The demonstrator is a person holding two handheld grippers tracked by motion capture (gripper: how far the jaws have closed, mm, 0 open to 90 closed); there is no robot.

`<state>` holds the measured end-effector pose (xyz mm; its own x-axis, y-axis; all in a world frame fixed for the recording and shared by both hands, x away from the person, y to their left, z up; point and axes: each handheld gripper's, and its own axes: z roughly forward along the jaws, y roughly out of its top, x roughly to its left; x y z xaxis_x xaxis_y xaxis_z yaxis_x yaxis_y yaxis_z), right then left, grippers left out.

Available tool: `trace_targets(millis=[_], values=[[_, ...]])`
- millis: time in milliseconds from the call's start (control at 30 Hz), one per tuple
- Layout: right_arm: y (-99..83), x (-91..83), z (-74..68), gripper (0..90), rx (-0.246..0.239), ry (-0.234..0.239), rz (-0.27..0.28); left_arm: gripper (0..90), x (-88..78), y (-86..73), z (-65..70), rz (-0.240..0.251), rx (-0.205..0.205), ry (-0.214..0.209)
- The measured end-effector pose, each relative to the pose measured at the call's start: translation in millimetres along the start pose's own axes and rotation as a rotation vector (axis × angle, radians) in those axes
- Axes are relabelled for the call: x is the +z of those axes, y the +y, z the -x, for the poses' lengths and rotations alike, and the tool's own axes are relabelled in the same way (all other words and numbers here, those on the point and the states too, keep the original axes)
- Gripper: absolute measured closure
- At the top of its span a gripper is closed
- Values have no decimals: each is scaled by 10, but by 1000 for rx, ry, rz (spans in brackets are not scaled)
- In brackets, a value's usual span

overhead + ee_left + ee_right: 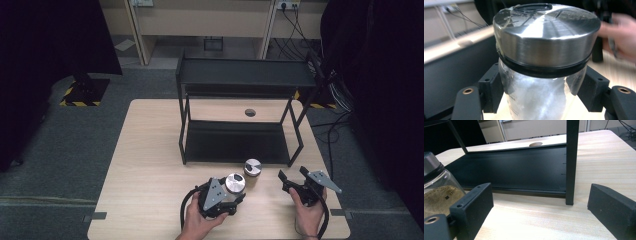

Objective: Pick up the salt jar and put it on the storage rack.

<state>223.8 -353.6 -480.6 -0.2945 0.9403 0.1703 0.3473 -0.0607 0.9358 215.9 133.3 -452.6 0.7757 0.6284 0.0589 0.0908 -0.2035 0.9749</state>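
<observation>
Glass jar (pixel 541 100) w/ steel lid, clamped btwn left gripper (pixel 541 92) jaws

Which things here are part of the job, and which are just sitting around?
Part of the job:
- left gripper, shut on the clear glass jar with a steel lid
- black two-tier metal shelf rack

Sitting around:
- second glass jar of tan powder
- right gripper, open
</observation>
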Motion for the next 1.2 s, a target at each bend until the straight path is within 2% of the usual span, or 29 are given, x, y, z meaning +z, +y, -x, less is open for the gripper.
trace_targets(millis=[33, 67, 100, 133, 200, 433, 700, 833, 1000, 1200], values=[[4, 2, -3, 65, -2, -1, -2, 305, -75, 73, -4, 35, -3, 24], [4, 2, -3, 65, -1, -1, -2, 305, -75, 73, -4, 35, -3, 24], [2, 1, -1, 65, 1, -1, -1, 305, -141, 125, -11, 69, -13, 49], [2, 1, -1, 65, 1, -1, -1, 305, -141, 125, -11, 69, -13, 49], [-4, -2, 2, 65, 5, -1, 2, 305, -218, 183, -33, 96, -4, 75], [2, 1, -4, 65, 0, -2, -1, 305, -317, 232, -65, 119, -3, 102], [1, 1, -1, 65, 2, -1, -1, 305, -320, 305, -91, 141, -17, 133], [1, 0, 8, 65, 8, 0, 0, 305, -310, 406, -119, 149, -11, 174], [3, 2, 5, 65, 6, 0, -1, 305, -290, 529, -181, 159, -24, 221], [8, 4, 15, 65, 9, 3, -4, 305, -276, 642, -253, 175, -30, 257]])
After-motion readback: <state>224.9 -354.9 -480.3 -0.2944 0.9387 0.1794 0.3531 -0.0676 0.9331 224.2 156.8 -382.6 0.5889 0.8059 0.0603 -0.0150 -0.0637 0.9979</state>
